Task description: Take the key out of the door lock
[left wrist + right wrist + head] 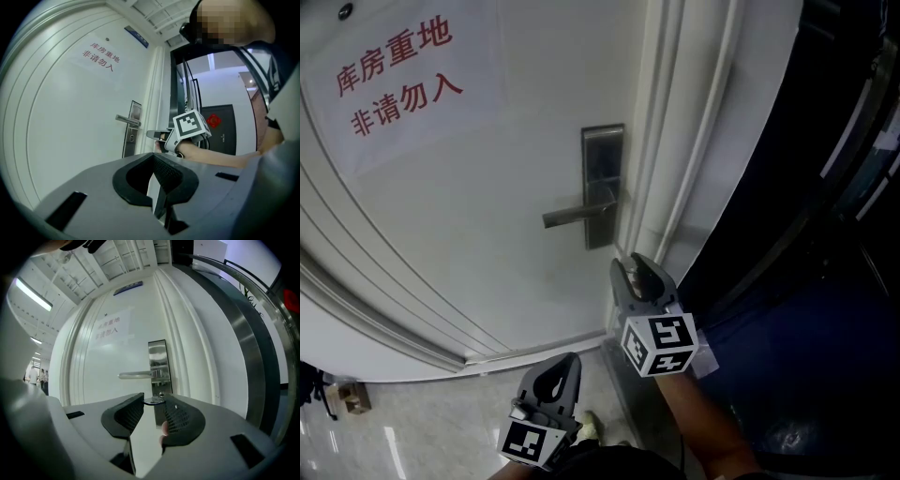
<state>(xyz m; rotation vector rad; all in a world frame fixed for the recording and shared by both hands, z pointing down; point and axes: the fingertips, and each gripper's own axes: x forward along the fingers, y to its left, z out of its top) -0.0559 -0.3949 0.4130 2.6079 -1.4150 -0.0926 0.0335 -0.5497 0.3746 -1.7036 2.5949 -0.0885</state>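
Observation:
A steel lock plate (pixel 603 155) with a lever handle (pixel 572 217) sits on the white door (pixel 487 244). In the right gripper view the plate (pixel 158 352) and handle (pixel 136 375) lie straight ahead. A small flat key (pixel 152 401) lies crosswise between the tips of my right gripper (pixel 153 402), touching both jaws just below the handle. Whether its blade is in the keyhole I cannot tell. From the head view the right gripper (pixel 634 267) sits just under the plate. My left gripper (pixel 570 361) hangs lower, shut and empty, pointing at the door (pixel 153 157).
A paper sign with red characters (pixel 394 70) hangs on the door. The white door frame (pixel 675 141) runs right of the lock, with a dark opening (pixel 825 234) beyond. A small object (pixel 342 396) lies on the tiled floor at lower left.

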